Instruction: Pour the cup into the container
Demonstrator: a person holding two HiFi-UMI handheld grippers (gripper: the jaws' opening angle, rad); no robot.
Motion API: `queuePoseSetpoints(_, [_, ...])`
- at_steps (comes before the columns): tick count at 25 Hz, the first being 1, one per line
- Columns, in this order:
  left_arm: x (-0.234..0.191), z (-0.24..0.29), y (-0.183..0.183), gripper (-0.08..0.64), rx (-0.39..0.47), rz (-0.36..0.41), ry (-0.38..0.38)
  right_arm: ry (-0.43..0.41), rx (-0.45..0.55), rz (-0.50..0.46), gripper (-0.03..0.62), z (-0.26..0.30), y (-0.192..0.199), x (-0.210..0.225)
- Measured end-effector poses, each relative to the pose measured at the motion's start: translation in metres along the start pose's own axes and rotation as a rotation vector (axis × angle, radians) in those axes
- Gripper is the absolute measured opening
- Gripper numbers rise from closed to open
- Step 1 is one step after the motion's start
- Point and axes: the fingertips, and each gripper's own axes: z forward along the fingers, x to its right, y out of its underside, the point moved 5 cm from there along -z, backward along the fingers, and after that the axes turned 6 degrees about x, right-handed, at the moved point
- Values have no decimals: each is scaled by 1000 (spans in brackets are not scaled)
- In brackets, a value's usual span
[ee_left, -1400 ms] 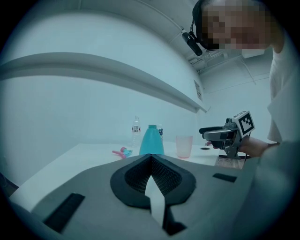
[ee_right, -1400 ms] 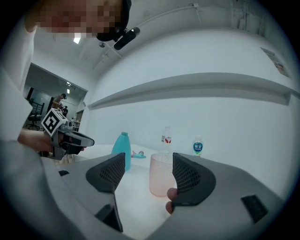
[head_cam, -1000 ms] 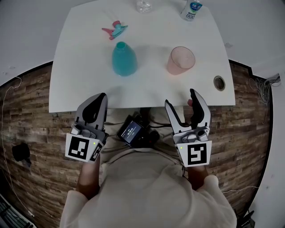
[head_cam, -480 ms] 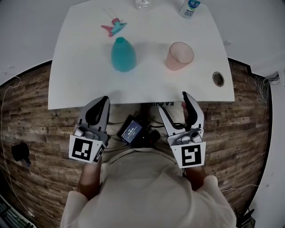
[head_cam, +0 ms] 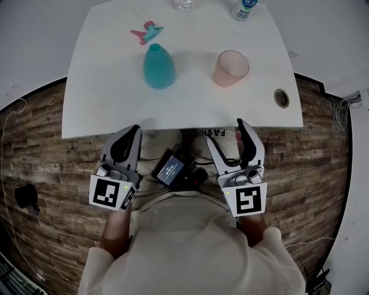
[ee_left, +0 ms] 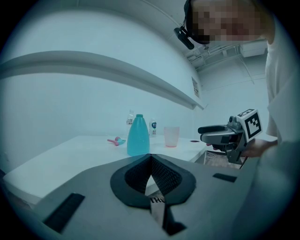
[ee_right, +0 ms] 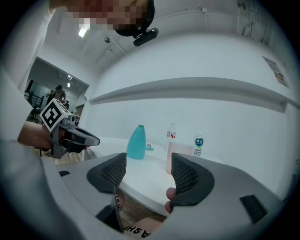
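Note:
A pink translucent cup (head_cam: 232, 68) stands upright on the white table (head_cam: 104, 98), right of a teal bottle (head_cam: 158, 67) with no cap on its neck. Both grippers hang off the table's near edge, in front of the person's body. My left gripper (head_cam: 130, 135) is shut with nothing in it. My right gripper (head_cam: 228, 133) stands open and empty. The left gripper view shows the teal bottle (ee_left: 138, 136) and the cup (ee_left: 171, 136) far ahead. In the right gripper view the cup (ee_right: 178, 157) shows partly behind the right jaw, with the bottle (ee_right: 137, 142) to its left.
A teal and pink spray head (head_cam: 147, 33) lies at the table's far left. A clear bottle (head_cam: 184, 4) and a white labelled bottle (head_cam: 244, 8) stand at the far edge. A cable hole (head_cam: 281, 98) is near the right corner. A small device (head_cam: 171, 170) hangs at the person's waist.
Both grippers have drawn back a little from the table edge toward the person's body. The jaws stand as before, and the things on the table have not moved.

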Motion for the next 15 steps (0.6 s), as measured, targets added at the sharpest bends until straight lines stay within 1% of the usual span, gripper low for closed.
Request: queuePoseSetpoints(15, [21, -22, 10, 8, -15, -20, -5, -22, -4, 7, 307, -23, 0, -12])
